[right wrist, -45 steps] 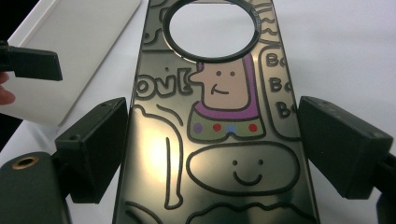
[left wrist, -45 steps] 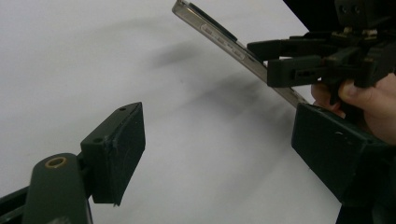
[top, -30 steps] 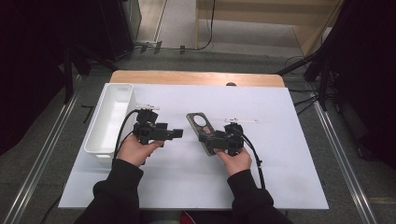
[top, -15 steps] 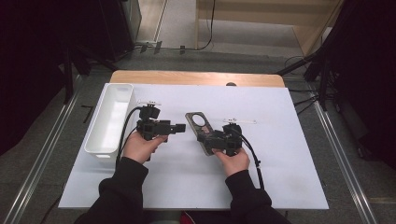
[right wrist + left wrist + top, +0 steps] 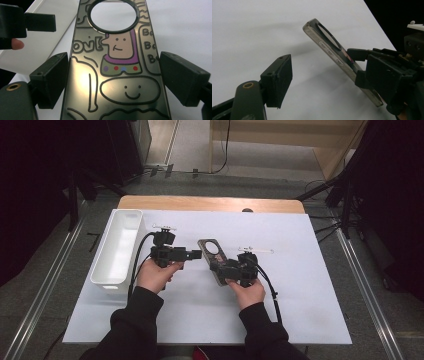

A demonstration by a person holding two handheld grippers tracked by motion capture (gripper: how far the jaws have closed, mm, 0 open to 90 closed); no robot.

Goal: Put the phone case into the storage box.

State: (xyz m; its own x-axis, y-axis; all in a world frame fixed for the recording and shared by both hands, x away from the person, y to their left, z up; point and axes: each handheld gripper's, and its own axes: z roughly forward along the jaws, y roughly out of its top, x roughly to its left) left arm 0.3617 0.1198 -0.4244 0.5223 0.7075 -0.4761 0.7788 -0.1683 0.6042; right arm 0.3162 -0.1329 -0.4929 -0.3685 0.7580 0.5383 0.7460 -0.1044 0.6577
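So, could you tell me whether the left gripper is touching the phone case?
Apart: the left gripper view shows white table between the left gripper and the phone case.

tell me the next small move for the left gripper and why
Probably ease the left gripper a little further toward the free, ring-holed end of the clear cartoon-printed phone case and close on it. The right gripper clamps the case by its sides, lifted at a slant off the white table sheet, while the left jaws stand open beside that end, not touching it.

Right gripper [image 5: 220,266] holding phone case [image 5: 214,257] over white mat [image 5: 300,285], left gripper [image 5: 196,254] just beside, white bin [image 5: 117,251] left
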